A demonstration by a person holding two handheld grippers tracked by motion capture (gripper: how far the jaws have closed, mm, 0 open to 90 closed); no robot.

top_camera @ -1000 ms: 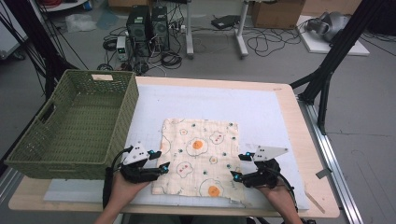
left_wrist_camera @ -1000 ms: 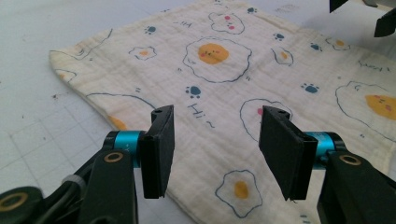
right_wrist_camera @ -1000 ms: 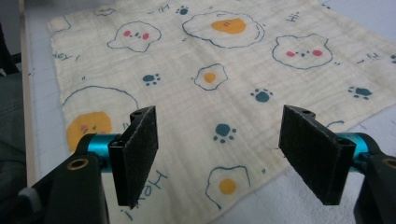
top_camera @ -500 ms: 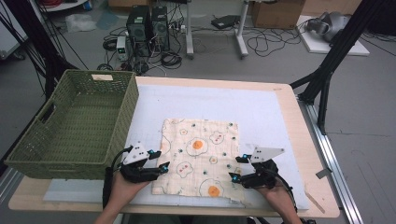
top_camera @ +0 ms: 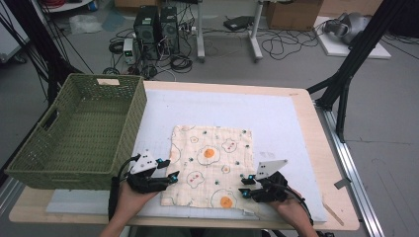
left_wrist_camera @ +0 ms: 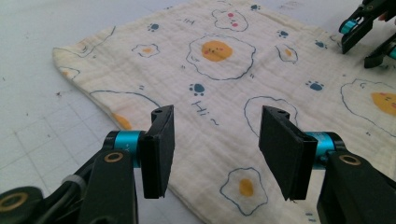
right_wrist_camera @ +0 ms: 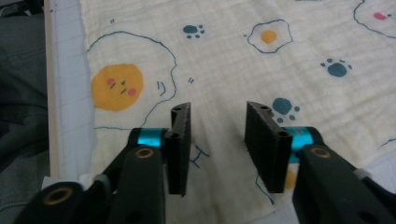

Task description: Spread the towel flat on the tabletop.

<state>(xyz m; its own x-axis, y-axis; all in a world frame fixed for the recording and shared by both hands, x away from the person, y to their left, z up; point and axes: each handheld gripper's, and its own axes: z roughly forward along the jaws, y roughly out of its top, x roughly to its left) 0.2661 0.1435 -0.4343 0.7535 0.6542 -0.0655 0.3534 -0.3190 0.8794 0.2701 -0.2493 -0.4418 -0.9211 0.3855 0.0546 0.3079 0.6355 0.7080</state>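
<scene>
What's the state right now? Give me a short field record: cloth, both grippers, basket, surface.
cloth: cream square with fried-egg and paw prints, lying flat and spread out
left gripper: open, at the cloth's near left edge, holding nothing
right gripper: open, at the cloth's near right corner, holding nothing
basket: green woven, left of the cloth, looks empty
surface: white gridded mat on a wooden table
</scene>
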